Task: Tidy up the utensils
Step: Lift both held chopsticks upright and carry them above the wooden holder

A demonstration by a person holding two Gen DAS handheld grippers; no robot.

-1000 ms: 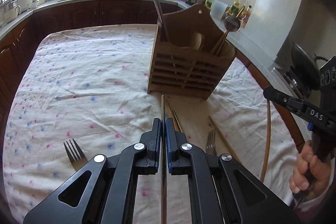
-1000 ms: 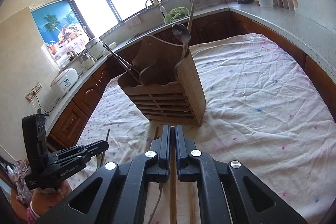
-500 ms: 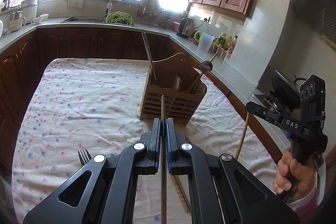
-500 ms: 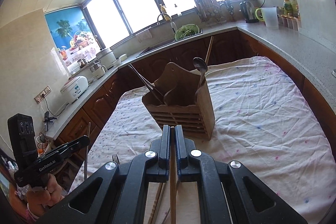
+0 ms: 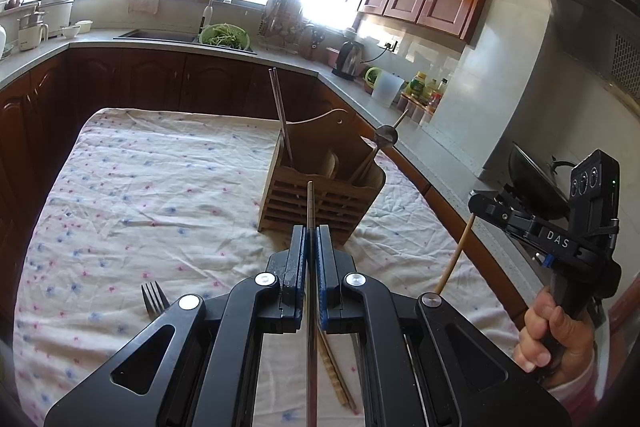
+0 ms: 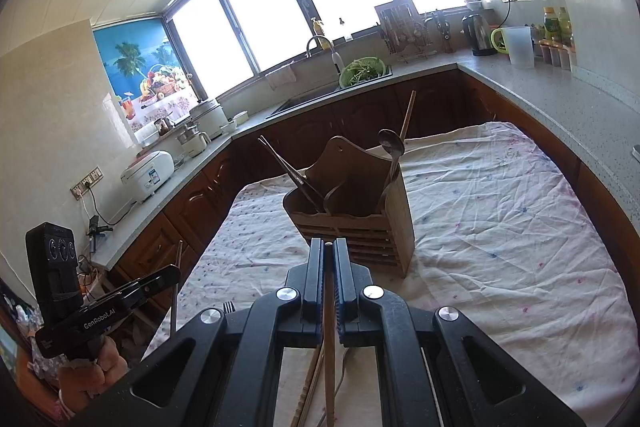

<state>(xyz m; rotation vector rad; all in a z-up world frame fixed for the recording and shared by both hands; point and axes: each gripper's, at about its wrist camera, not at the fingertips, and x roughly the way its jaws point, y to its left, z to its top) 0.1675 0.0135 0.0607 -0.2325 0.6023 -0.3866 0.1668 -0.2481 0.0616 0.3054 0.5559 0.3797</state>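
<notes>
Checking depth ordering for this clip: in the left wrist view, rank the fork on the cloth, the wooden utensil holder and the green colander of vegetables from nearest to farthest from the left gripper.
1. Fork: on the tablecloth, just left of the left gripper.
2. Wooden utensil holder: straight ahead, mid-table.
3. Green colander: far counter by the sink, under the window.

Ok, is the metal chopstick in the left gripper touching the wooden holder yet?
Apart. The right wrist view shows the left gripper holding the metal chopstick off beyond the table edge, far from the wooden holder.
</notes>
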